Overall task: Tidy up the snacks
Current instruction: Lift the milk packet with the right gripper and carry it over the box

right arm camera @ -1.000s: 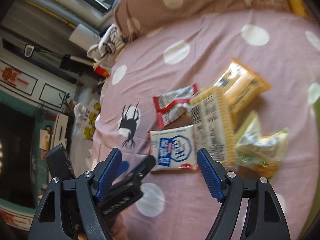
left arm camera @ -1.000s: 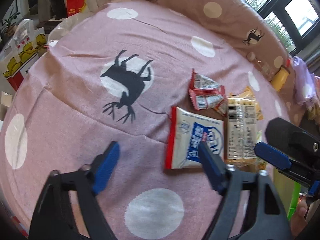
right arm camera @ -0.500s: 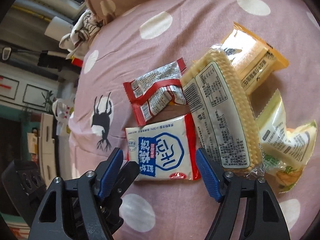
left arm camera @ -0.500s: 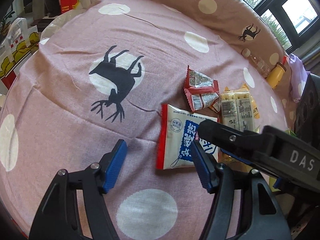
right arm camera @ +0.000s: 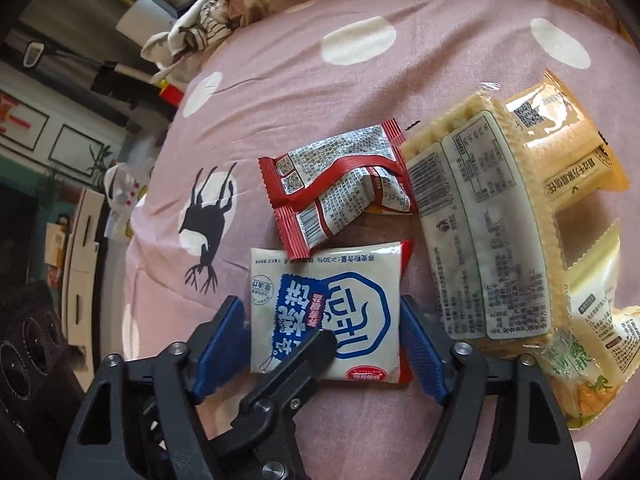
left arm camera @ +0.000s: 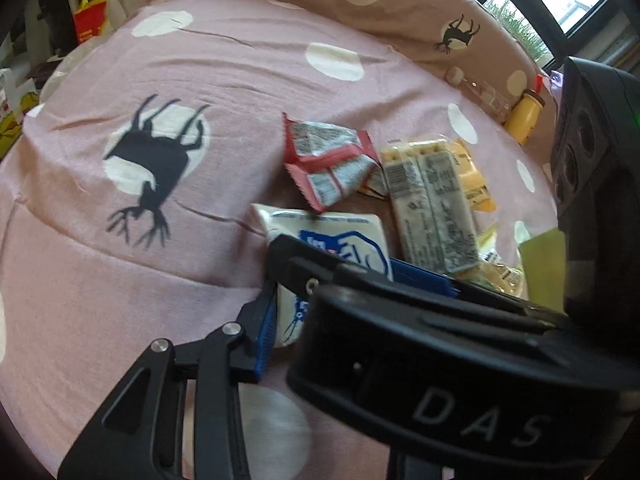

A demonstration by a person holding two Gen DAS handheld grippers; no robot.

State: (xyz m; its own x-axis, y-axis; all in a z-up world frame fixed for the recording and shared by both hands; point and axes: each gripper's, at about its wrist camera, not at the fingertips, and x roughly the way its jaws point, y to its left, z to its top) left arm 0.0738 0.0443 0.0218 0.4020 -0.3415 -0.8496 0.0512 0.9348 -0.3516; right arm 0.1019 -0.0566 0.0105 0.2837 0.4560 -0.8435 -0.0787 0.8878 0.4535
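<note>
I have both hands on the same snack, the white-and-blue packet [right arm camera: 328, 280], which lies flat on the pink spotted bed [right arm camera: 280, 80] in the lower middle of the right wrist view. Its longer side runs up the frame, away from me, so the right gripper [right arm camera: 320, 308] straddles its shorter width. One blue finger [right arm camera: 224, 336] sits just off its left edge and the other is at its red right edge. Those fingers have just been closing with the packet between them, but I judge they are not yet pressing it.

The left gripper [left arm camera: 274, 316] comes in from the lower left, fingers pressed together. It seems to pinch the packet's near left corner, though one finger is hidden behind the right gripper.

The red packet [right arm camera: 340, 184] overlaps the far edge, and the long cracker pack [right arm camera: 480, 240] lies just beside the right finger. Any lift should come towards me, clear of both.
</note>
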